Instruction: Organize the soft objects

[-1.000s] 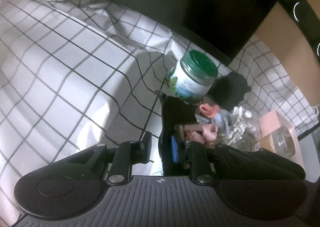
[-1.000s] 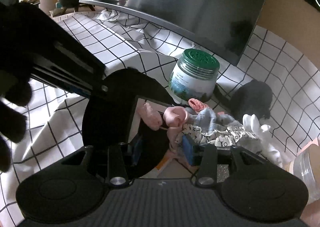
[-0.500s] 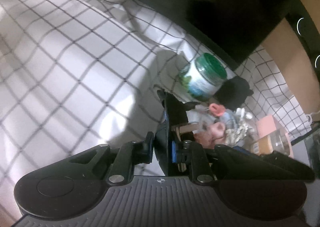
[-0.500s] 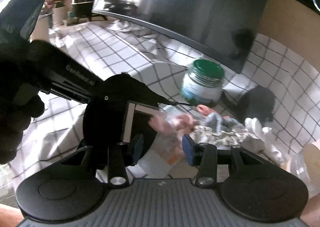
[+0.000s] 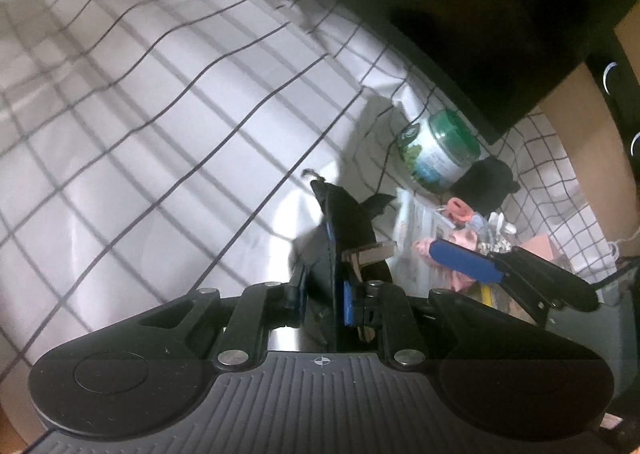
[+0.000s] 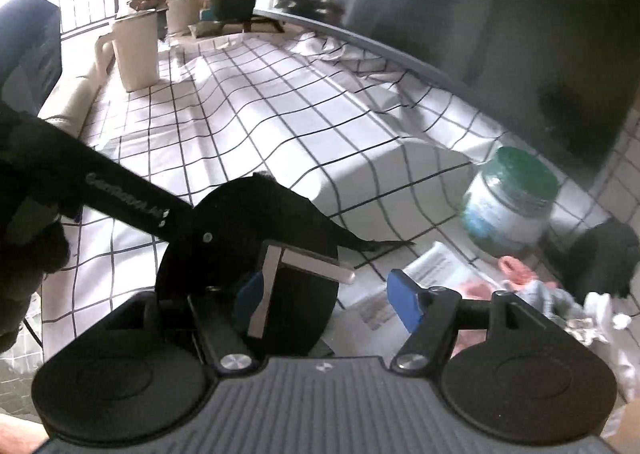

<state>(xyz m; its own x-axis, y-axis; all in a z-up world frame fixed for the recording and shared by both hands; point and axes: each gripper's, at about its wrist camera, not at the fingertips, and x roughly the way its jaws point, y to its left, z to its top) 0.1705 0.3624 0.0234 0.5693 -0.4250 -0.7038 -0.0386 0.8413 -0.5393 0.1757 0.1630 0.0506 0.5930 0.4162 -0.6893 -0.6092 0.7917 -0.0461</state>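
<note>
Left gripper fingers clamped a black pouch; right gripper fingers had just been opening, nothing gripped, socks lay beyond them.

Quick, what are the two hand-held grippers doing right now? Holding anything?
Left hand-held gripper: closed on a flat black round object.
Right hand-held gripper: open, jaws just widened, gripping nothing.

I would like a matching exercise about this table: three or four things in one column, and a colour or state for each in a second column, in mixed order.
Things:
1. jar lid
2. left hand-held gripper
3. right hand-held gripper
4. tablecloth

Descriptions:
a. white with a dark grid
b. green
c. open, nothing pressed
d. shut on a black pouch

Pairs: 1-b, 2-d, 3-c, 4-a
</note>
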